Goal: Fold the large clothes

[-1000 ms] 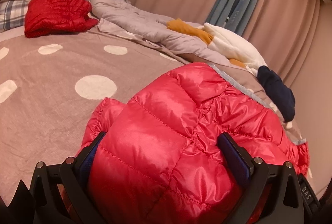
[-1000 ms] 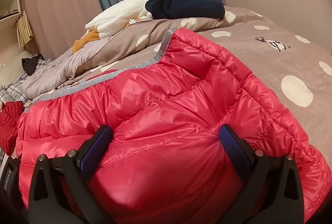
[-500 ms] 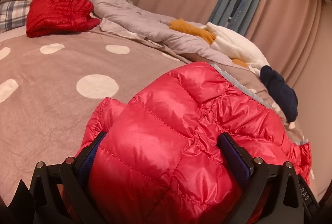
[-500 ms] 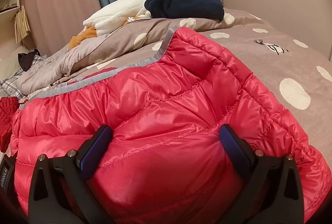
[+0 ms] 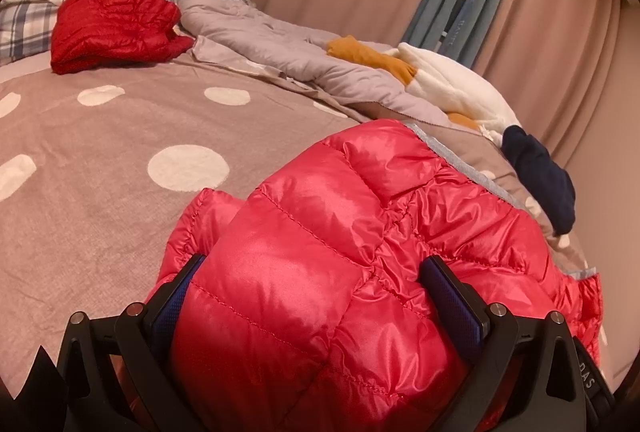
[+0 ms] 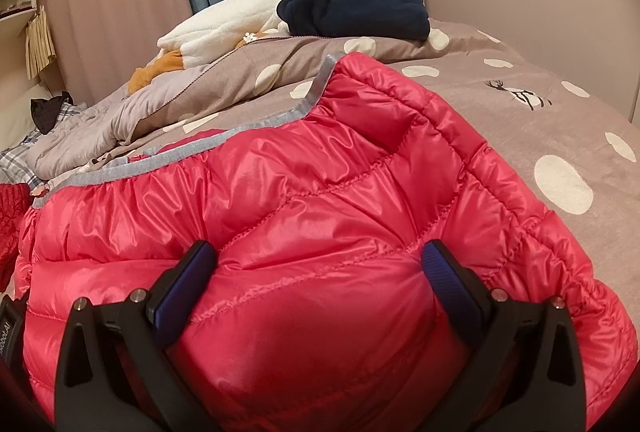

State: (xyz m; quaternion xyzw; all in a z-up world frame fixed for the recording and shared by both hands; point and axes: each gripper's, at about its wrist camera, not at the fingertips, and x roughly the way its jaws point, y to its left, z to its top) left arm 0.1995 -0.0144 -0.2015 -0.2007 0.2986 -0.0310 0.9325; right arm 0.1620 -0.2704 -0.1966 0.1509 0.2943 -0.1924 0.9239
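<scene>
Glossy pink-red puffer jacket (image 5: 320,272) lies bunched on the dotted bedspread (image 5: 100,152) of the bed. Left tongs (image 5: 316,284) spread wide, a puffed fold filling the gap between both pads. Right tongs (image 6: 320,272) likewise wide, straddling another fold. Whether either clamps it: cannot tell. Folded red jacket (image 5: 116,24) sits well apart, near the pillows.

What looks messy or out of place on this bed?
The far side is cluttered: a rumpled grey quilt with loose mustard, white and navy clothes heaped along it. The bright red puffer jacket bulges, bunched between both grippers.
</scene>
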